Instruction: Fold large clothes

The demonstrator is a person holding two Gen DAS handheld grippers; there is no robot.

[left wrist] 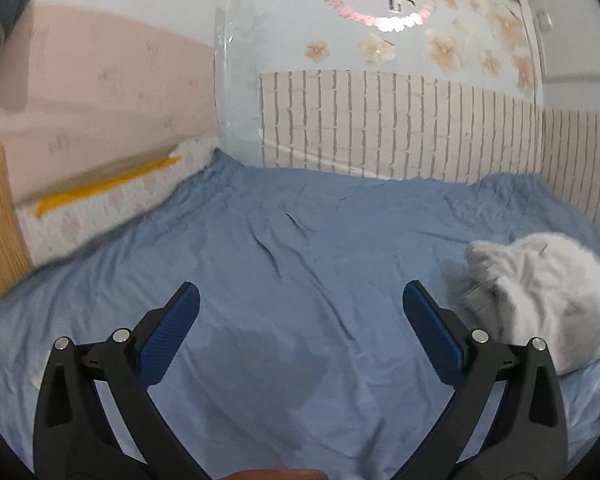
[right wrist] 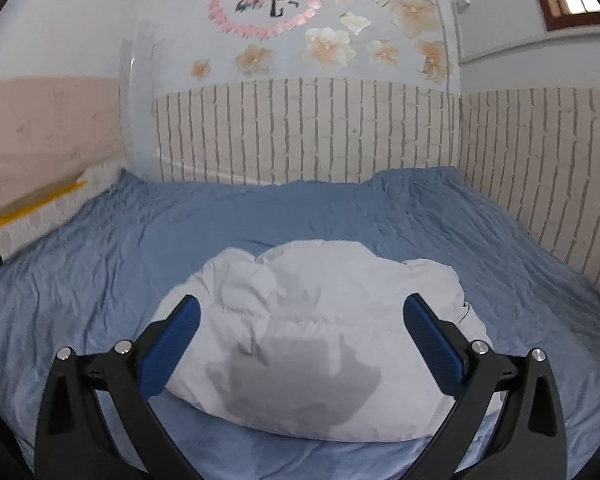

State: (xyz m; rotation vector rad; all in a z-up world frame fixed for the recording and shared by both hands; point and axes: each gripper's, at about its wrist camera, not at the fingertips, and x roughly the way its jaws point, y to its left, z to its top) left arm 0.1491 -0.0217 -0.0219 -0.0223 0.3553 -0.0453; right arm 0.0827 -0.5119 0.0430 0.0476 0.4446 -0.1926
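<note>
So the white puffer jacket (right wrist: 320,332) is seen bunched up in a soft heap on the blue bedsheet (right wrist: 480,240), lying straight ahead of the right gripper (right wrist: 300,340) and framed between its two blue-padded fingers (right wrist: 172,344). The right gripper's jaws are spread wide with nothing pinched in them, and its shadow is cast on the near side of the jacket, so it's held above the fabric rather than on it. Over in the left wrist view, the left gripper (left wrist: 300,332) is likewise held wide apart and empty, with only wrinkled sheet between its fingers and a shadow thrown on the sheet just in front. The same jacket (left wrist: 540,300) is caught off to that gripper's right, just beyond the right finger and clear of it. Farther ahead of both grippers, a brick-pattern wall panel (right wrist: 308,132) is seen behind the bed, with flower stickers (right wrist: 328,46) above it.
</note>
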